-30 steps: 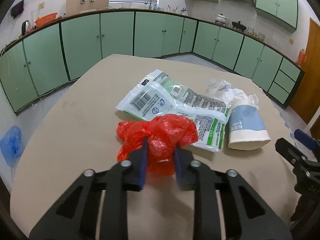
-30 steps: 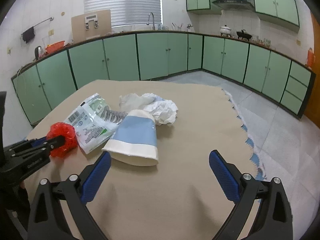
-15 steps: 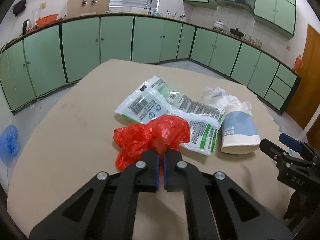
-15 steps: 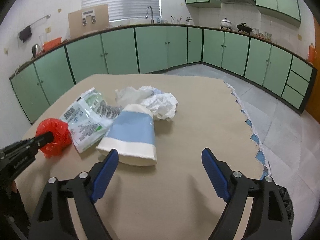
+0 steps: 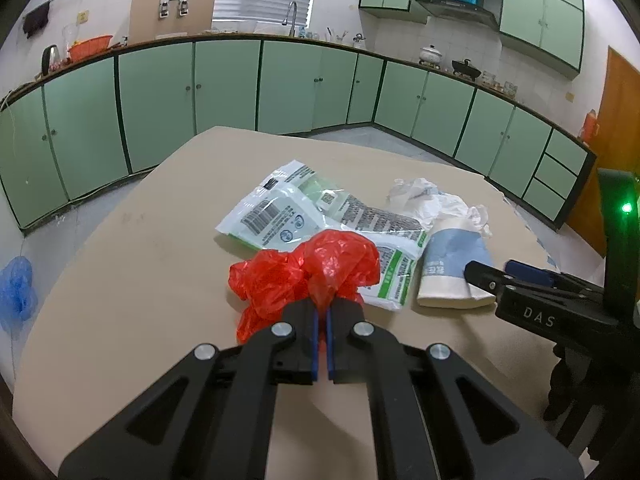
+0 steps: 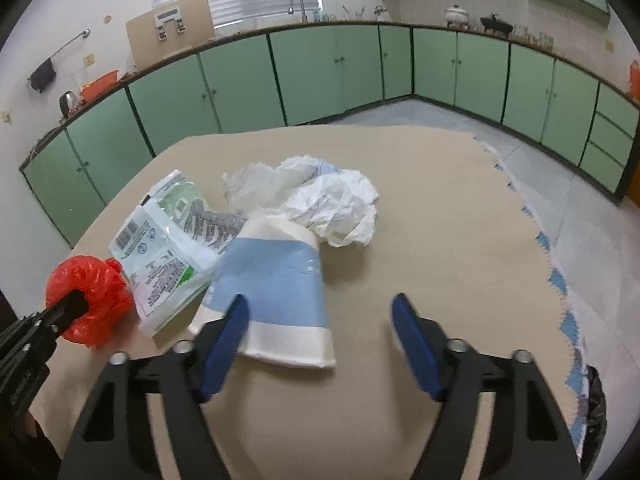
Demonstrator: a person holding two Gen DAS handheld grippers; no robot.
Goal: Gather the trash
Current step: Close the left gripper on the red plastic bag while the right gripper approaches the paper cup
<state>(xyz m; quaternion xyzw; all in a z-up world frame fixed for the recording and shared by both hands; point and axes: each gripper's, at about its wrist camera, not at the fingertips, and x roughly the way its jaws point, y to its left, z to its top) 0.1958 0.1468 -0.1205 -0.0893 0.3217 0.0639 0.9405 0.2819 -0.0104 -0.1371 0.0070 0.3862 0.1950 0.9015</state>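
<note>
My left gripper [image 5: 322, 312] is shut on a crumpled red plastic bag [image 5: 308, 276], which also shows in the right wrist view [image 6: 90, 294]. Beyond it lie white-and-green plastic packets [image 5: 304, 216] [image 6: 168, 240]. A blue-and-white paper cup [image 6: 276, 284] lies on its side on the tan table [image 6: 440, 216], also in the left wrist view [image 5: 452, 268]. My right gripper [image 6: 320, 312] is open, its jaws wide on either side of the cup's rim end. Crumpled white paper [image 6: 320, 200] lies behind the cup.
Green kitchen cabinets [image 5: 224, 88] run along the far walls. The table's right edge [image 6: 556, 280] has a torn blue-and-white border. A black bin bag [image 6: 596, 400] sits at the lower right below the table. A blue bag [image 5: 18, 288] lies on the floor at the left.
My left gripper closed on the red bag and holds it. My right gripper moved forward and down towards the cup, so its left finger now overlaps the cup.
</note>
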